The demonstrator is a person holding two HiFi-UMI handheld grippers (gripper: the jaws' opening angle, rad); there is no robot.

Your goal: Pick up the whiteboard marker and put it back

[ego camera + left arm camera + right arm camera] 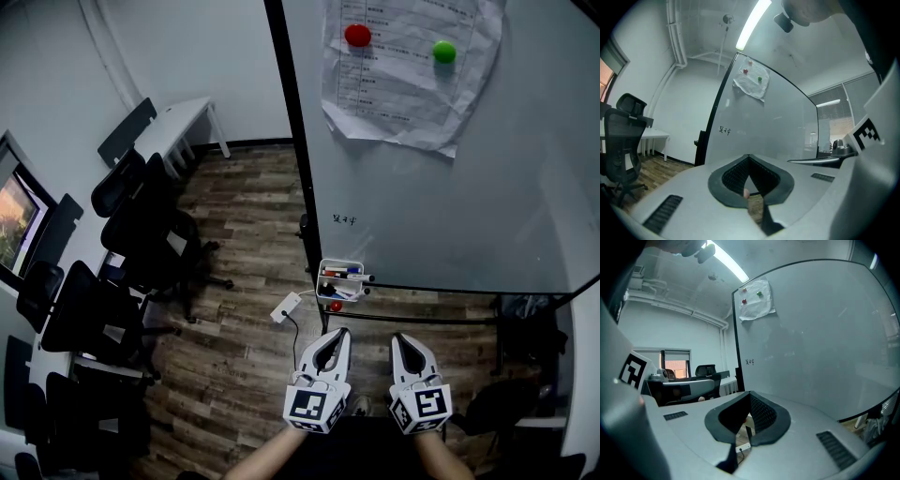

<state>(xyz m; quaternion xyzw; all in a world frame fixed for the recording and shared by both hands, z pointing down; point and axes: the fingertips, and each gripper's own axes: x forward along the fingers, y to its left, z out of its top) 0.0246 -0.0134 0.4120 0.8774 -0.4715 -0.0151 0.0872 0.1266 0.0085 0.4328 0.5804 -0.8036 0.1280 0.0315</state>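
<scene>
A meeting room with a wood-plank floor (234, 281) fills the head view, black office chairs (141, 225) crowding its left side. At the bottom centre, the left gripper (337, 334) and the right gripper (399, 338) sit side by side, both pointing up the frame. Each has its jaws clenched tip to tip with nothing between them. Just above them lies a white power strip (286, 307). Past it a small white marker tray (323, 267) hangs at the lower left corner of the whiteboard (450, 206). The whiteboard markers (342, 273) lie in this tray, well apart from both grippers. With no marker held, the task is either not yet started or already finished, and which of the two cannot be told. At the top right, a crumpled paper sheet (403, 84) is pinned by a red magnet (357, 36) and a green magnet (444, 52). Only the head view shows the tray and markers. The gripper views look level across the board, so they miss the tray. They show instead the closed jaw tips close up and a ceiling light strip (752, 23).
</scene>
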